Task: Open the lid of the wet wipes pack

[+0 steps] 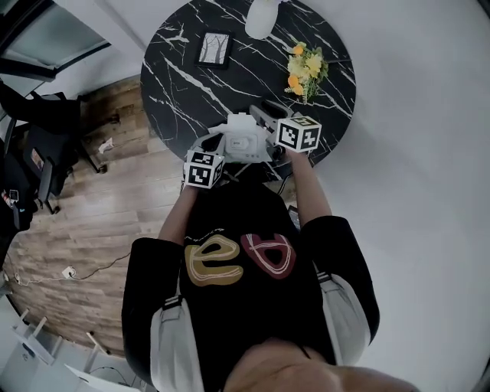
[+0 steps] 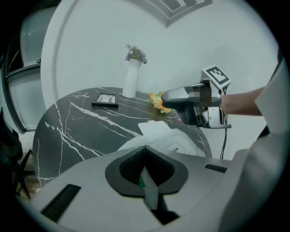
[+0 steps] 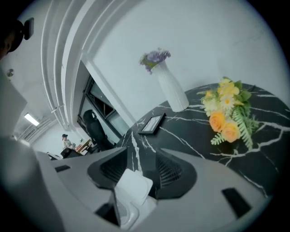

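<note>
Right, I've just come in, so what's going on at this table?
A person works with a gripper in each hand at a round black marble table. The left gripper is shut on the near edge of the wet wipes pack, steadying it. The right gripper has its jaws apart around the white lid, which stands lifted, so the pack looks open.

— What do we have underneath it all?
— We see a round black table (image 1: 191,84), veined in white like marble.
— And what do we find on it?
— At the far edge, a white vase (image 1: 261,17). To its left is a dark picture frame (image 1: 215,48), and to its right yellow and orange flowers (image 1: 306,70) lie on their side. At the near edge we see the white wet wipes pack (image 1: 243,142); we cannot tell whether it rests flat.
</note>
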A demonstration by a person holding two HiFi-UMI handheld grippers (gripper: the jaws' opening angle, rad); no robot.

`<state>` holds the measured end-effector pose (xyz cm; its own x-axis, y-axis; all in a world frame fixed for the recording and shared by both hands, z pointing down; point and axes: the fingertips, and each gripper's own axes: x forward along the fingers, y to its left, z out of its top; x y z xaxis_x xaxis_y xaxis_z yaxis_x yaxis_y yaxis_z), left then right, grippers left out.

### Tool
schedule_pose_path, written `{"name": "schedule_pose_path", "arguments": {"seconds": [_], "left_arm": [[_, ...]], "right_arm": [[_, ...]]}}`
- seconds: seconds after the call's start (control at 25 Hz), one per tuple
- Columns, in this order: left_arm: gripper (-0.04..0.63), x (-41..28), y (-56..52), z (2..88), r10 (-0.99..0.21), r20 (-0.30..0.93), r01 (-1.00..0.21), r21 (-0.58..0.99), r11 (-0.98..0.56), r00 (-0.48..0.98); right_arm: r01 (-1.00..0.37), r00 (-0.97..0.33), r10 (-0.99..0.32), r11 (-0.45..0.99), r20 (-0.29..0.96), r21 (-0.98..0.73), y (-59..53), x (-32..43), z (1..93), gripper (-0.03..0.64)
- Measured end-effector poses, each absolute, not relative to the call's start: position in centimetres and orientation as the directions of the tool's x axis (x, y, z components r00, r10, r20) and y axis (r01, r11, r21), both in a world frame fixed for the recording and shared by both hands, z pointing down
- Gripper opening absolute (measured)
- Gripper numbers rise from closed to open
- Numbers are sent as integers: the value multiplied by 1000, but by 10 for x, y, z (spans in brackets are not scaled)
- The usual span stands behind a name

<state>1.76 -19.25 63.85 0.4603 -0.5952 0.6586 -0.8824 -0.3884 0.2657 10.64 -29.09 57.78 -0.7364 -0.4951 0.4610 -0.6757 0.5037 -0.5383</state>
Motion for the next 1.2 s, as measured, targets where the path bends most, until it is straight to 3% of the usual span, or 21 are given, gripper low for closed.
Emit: {"name": "schedule_pose_path", "arguments": {"seconds": [0.24, 0.48, 0.76, 1.12, 1.2], "left_arm": [[18, 1, -193, 616, -681, 574, -889, 338, -310, 455], [18, -6, -196, 569, -743, 462, -871, 331, -362, 484], [18, -19, -188, 520, -833, 331, -878, 345, -331, 443], [18, -10, -160, 497, -821, 287, -870, 166, -465, 494], [18, -7, -156, 493, -816, 278, -862, 172, -477, 507]], "right_arm": [[-756, -644, -644, 453, 412, -473, -266, 131, 552, 196], [-820, -557, -759, 438, 339, -368, -227, 141, 516, 196], [-887, -457, -831, 396, 319, -239, -186, 141, 499, 195], [-909, -418, -858, 396, 300, -132, -143, 128, 488, 195], [-912, -410, -860, 391, 303, -123, -138, 125, 489, 167]]}}
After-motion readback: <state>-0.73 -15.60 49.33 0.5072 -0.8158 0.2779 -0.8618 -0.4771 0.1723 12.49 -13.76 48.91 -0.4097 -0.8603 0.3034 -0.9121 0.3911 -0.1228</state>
